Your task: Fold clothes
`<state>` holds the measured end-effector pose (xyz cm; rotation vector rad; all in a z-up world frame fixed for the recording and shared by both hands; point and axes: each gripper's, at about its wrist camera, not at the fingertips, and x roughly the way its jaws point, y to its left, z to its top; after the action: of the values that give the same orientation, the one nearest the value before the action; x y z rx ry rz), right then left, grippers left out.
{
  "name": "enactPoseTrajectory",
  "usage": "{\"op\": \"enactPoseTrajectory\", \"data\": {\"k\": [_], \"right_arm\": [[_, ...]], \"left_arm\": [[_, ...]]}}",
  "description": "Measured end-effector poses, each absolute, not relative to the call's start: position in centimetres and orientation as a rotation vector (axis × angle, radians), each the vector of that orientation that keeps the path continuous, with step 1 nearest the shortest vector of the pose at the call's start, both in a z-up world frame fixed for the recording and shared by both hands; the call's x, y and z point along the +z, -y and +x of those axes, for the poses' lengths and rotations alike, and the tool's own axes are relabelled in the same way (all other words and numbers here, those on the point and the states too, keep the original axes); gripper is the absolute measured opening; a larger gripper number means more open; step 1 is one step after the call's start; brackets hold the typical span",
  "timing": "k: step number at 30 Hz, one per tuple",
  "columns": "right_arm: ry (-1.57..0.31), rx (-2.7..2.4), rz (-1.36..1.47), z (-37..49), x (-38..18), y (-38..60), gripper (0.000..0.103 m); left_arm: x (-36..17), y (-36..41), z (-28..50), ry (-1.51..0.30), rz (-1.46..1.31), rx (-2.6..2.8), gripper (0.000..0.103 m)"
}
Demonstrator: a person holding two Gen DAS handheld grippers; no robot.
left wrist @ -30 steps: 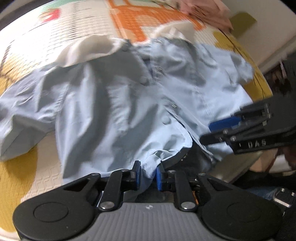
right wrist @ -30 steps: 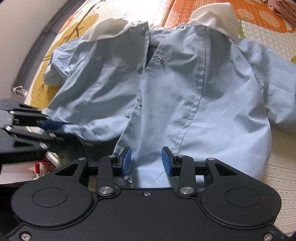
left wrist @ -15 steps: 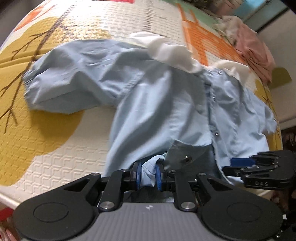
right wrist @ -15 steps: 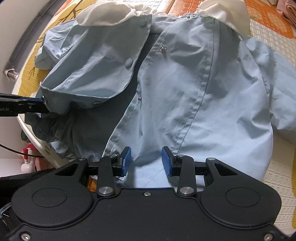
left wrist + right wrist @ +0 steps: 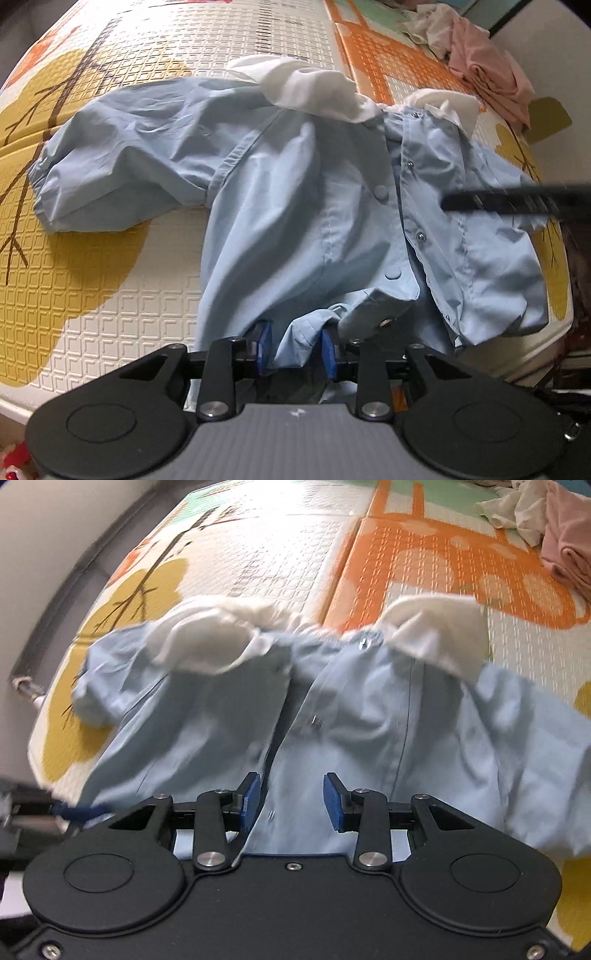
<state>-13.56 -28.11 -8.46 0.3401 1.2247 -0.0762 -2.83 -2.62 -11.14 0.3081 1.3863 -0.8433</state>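
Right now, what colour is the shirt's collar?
White collar on the light blue shirt; clearest in the left wrist view.

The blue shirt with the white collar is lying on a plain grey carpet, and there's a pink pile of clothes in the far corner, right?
Not quite. The blue shirt with its white collar lies on a colourful play mat with yellow, orange and white patterns, not a plain grey carpet. The left wrist view shows this clearly. The pink pile of clothes is indeed in the far corner.

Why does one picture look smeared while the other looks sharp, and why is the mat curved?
Right wrist view: motion blur smears the shirt and white collar. Left wrist view: mostly sharp, though the other gripper streaks across. Both views: the fisheye lens bends the mat toward the edges.
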Motion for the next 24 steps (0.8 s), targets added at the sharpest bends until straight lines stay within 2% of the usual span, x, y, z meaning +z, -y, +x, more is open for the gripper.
{"op": "enactPoseTrajectory", "data": {"k": [5,7,9,12,18,24], "right_arm": [[-1.252,-0.151,0.314,-11.0,-10.3,28.5,0.035],[-1.263,-0.158,0.306,-10.5,-10.7,28.4,0.035],[-1.275,-0.166,0.298,-10.1,-11.1,28.3,0.035],[-1.293,-0.177,0.286,-9.4,-11.7,28.2,0.035],[-1.322,-0.195,0.268,-8.8,-12.4,27.8,0.034],[-1.335,-0.19,0.292,-8.7,-12.8,27.8,0.034]], "left_arm": [[-10.9,2.7,-3.2,-1.379,0.332,-0.856,0.039],[-10.5,2.9,-3.5,-1.367,0.344,-0.87,0.045],[-10.0,3.1,-3.8,-1.356,0.349,-0.896,0.057],[-8.8,3.5,-4.6,-1.319,0.355,-0.954,0.064],[-6.5,4.6,-5.9,-1.245,0.361,-1.055,0.07],[-7.3,7.2,-7.6,-1.264,0.369,-1.141,0.071]]}}
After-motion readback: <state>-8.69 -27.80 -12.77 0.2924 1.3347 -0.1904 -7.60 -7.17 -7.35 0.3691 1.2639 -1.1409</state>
